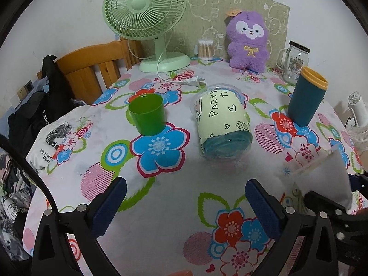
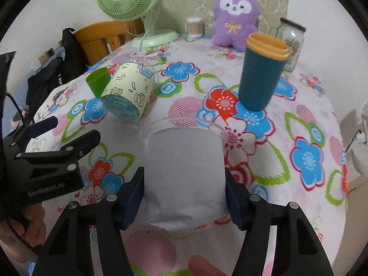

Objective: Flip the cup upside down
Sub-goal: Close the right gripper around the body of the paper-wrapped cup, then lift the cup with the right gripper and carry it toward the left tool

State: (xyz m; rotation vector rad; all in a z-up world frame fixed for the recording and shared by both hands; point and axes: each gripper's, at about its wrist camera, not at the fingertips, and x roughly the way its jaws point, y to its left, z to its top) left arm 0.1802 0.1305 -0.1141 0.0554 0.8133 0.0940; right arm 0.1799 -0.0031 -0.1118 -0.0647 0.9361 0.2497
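Observation:
My right gripper [image 2: 184, 195] is shut on a clear plastic cup with a white paper lining [image 2: 184, 172], held mouth-up above the table; it also shows at the right edge of the left wrist view [image 1: 326, 174]. My left gripper [image 1: 184, 197] is open and empty, low over the flowered tablecloth [image 1: 161, 207]. A clear cup with a "PARTY" print [image 1: 220, 122] lies on its side ahead of it. A green cup [image 1: 148, 115] stands upright to the left. A dark teal cup with a yellow rim [image 1: 307, 96] stands upright to the right.
At the back stand a green desk fan [image 1: 147, 13], a tub of cotton swabs [image 1: 205, 49], a purple plush toy [image 1: 248, 41] and a glass mug jar [image 1: 293, 62]. The fan's plug [image 1: 191, 81] lies on the cloth. A wooden chair [image 1: 92, 69] with dark clothes stands left.

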